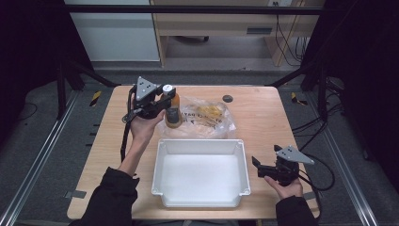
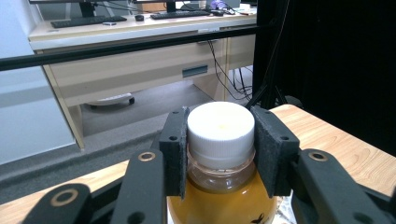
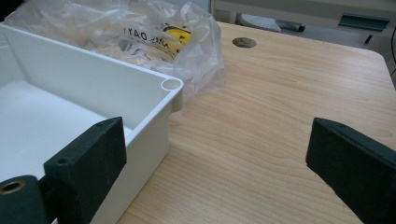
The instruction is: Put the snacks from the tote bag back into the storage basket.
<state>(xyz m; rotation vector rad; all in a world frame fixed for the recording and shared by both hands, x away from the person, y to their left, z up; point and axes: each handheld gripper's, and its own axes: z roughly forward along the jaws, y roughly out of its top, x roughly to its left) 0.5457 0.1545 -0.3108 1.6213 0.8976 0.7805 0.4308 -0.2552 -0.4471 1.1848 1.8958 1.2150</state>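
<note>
Left gripper (image 2: pixel 220 154) clamped on bottle (image 1: pixel 172 113) at its white cap (image 2: pixel 220 127), upright beside bag (image 1: pixel 207 117) behind tray (image 1: pixel 200 146), probably for lifting in; right gripper (image 1: pixel 258 167) wide open, empty, resting by tray on worktop (image 3: pixel 280 116).

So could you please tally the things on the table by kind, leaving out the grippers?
Bottles: 1, bottle with white cap, in the left gripper
Plastic bags: 1, bag
Bins: 1, white bin
Total: 3
</note>
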